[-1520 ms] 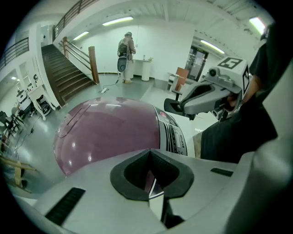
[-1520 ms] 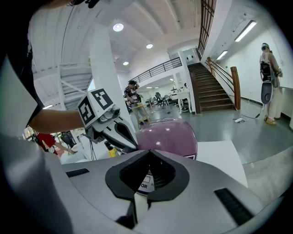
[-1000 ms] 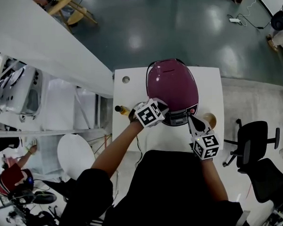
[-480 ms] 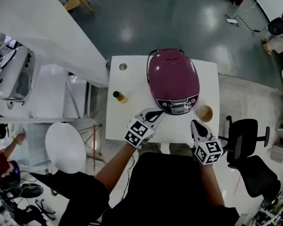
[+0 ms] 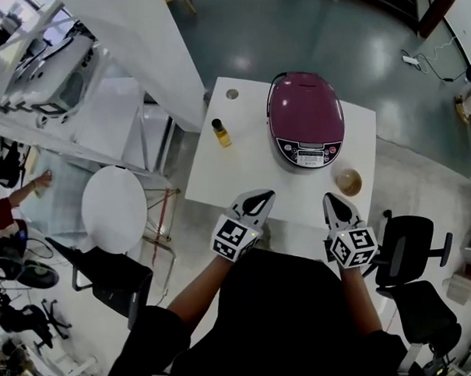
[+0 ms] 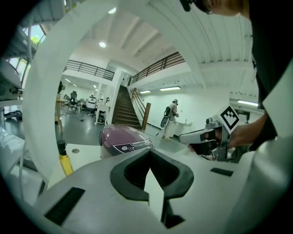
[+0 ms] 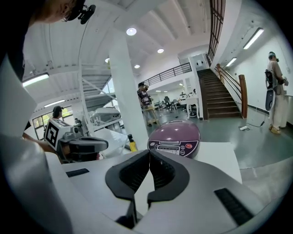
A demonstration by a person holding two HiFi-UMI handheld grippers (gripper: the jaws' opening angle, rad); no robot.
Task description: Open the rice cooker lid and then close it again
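The rice cooker (image 5: pixel 305 114) stood at the upper right of the white table (image 5: pixel 242 163), lid down. Its long axis ran up the frame, with the control panel (image 5: pixel 309 152) at the lower end, facing you. Your right gripper (image 5: pixel 335 200), jaws together and empty, lay at the table's lower edge, just right of below that panel. Your left gripper (image 5: pixel 259 196), likewise closed on nothing, lay lower left of the cooker, somewhat farther off. The right hand likely had the shorter reach.

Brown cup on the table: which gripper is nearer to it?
Right. The right gripper is just short of the brown cup; the left gripper is farther off, toward its left.
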